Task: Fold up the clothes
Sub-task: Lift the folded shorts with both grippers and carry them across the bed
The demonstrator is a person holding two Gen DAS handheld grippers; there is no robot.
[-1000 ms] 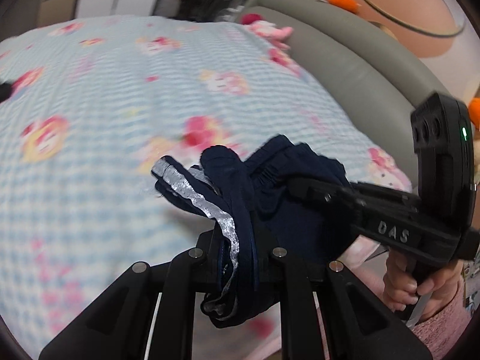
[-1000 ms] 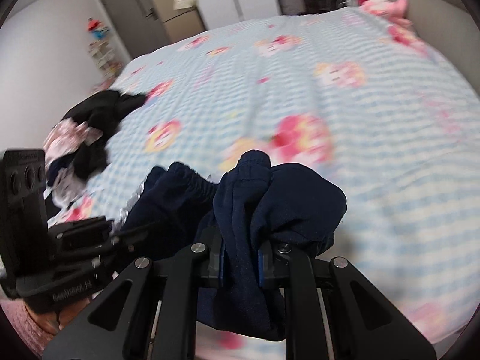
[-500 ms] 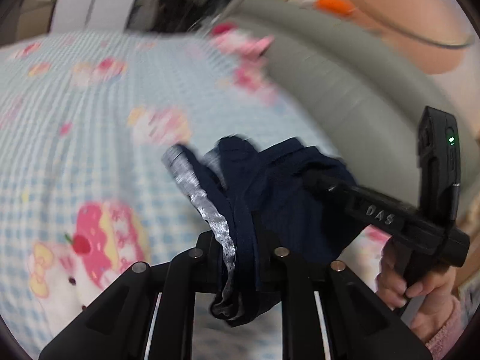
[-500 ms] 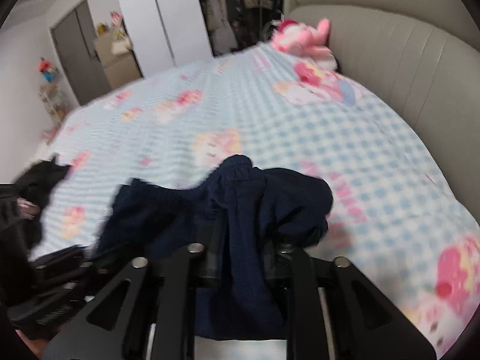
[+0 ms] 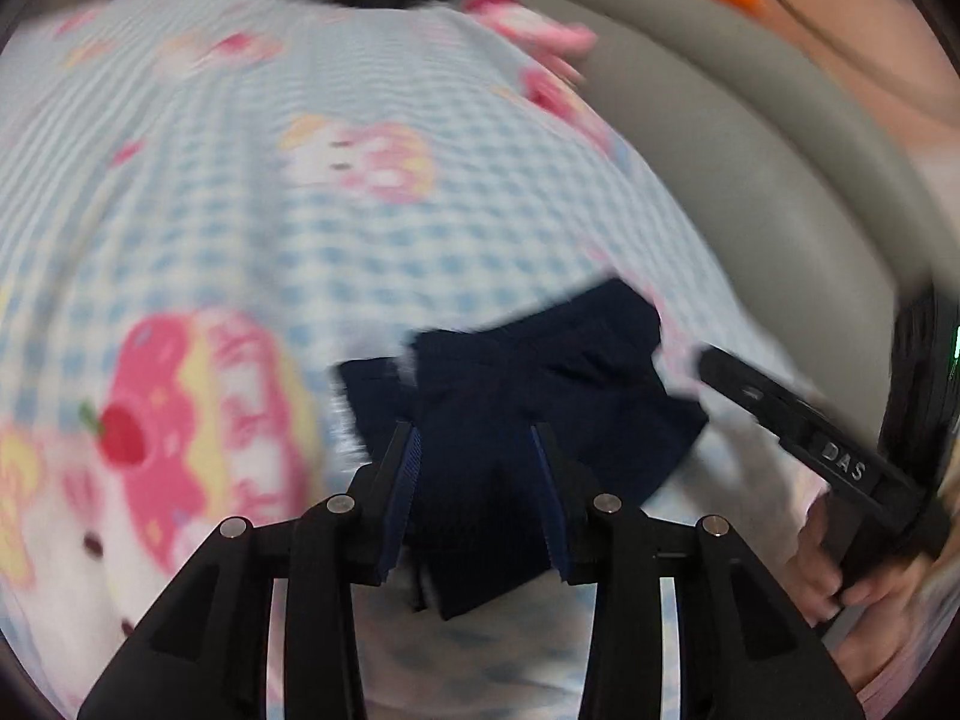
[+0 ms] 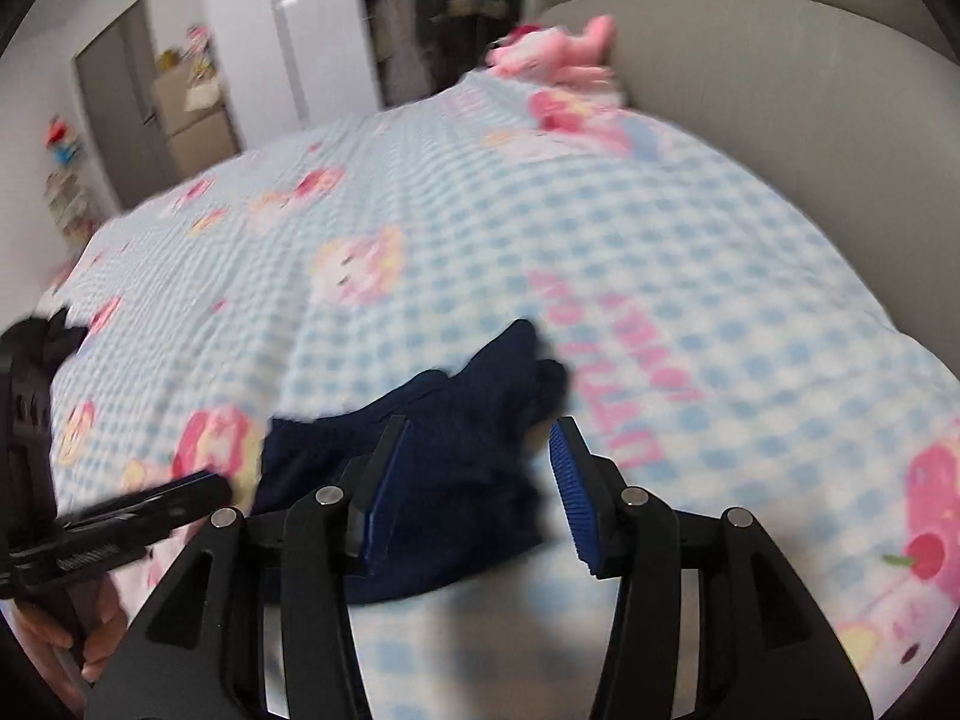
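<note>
Navy blue fabric — a small crumpled garment (image 5: 540, 384) — lies on a pale blue gingham bedspread printed with pink cartoon figures (image 5: 252, 228), near the bed's corner beside a grey padded headboard (image 5: 780, 192). The left black two-finger gripper (image 5: 477, 480) points down over it with its jaws parted; the cloth sits between the blue-lined fingers (image 5: 401, 480) and runs under them, though blur hides whether they touch it. The right black two-finger gripper (image 6: 480, 480) also stands wide, its left finger over the garment (image 6: 456, 432) and its right finger over bare bedspread (image 6: 690, 276) just beside the cloth's edge. Each view shows the other gripper at the frame's side, gripped by a hand (image 5: 840, 564) around its handle. Beyond the garment the bedspread stretches wide toward a pink plush toy (image 6: 558, 48) at the headboard (image 6: 780, 90) — and dark clothes (image 6: 51, 330) lie at the far left edge.
</note>
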